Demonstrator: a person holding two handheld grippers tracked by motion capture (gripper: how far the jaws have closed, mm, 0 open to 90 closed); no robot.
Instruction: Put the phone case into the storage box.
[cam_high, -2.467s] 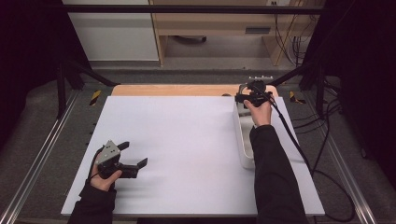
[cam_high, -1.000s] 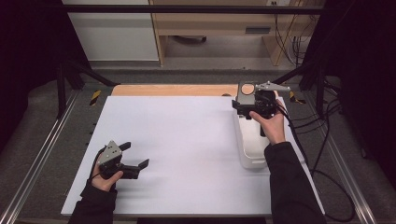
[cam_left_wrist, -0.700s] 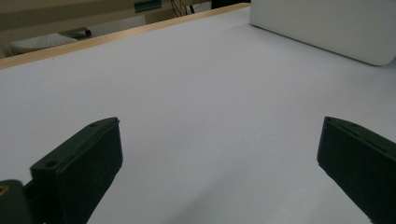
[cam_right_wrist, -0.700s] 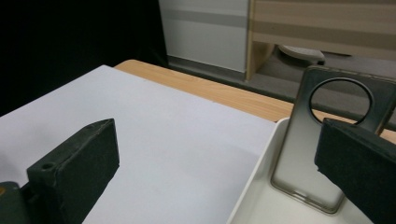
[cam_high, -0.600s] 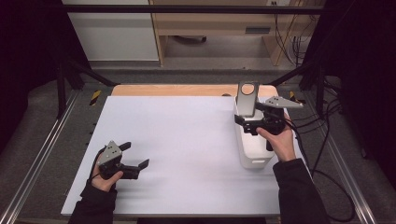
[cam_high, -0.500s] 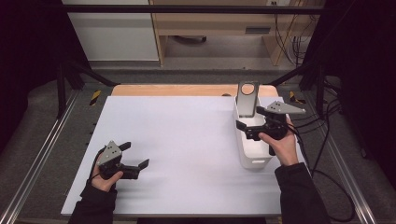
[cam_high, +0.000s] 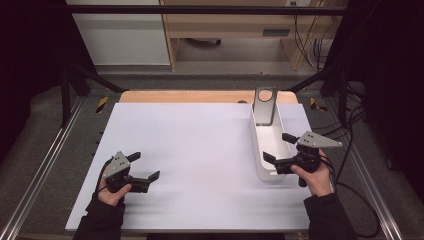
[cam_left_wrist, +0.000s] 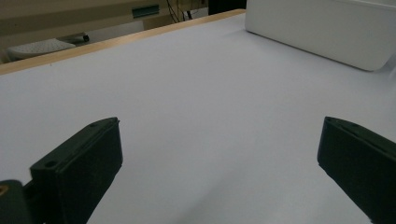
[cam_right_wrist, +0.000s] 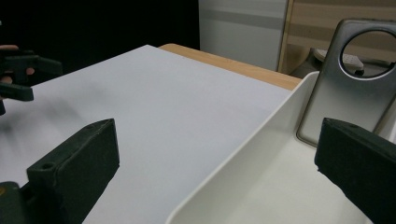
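Tray (cam_high: 267, 150) lies at three o'clock on the table (cam_high: 200, 150), a grey plate (cam_high: 264, 106) leaning at its far end; the right gripper (cam_high: 278, 151), jaws spread, hovers at its near end. Left gripper (cam_high: 145, 166) idles, spread, at eight. Right gripper view: straddle the tray wall (cam_right_wrist: 243, 154) squarely before closing.

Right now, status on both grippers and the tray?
Left gripper open, over bare table. Right gripper open, at near end of white tray. Grey plate leans upright at tray's far end. Nothing blocking.
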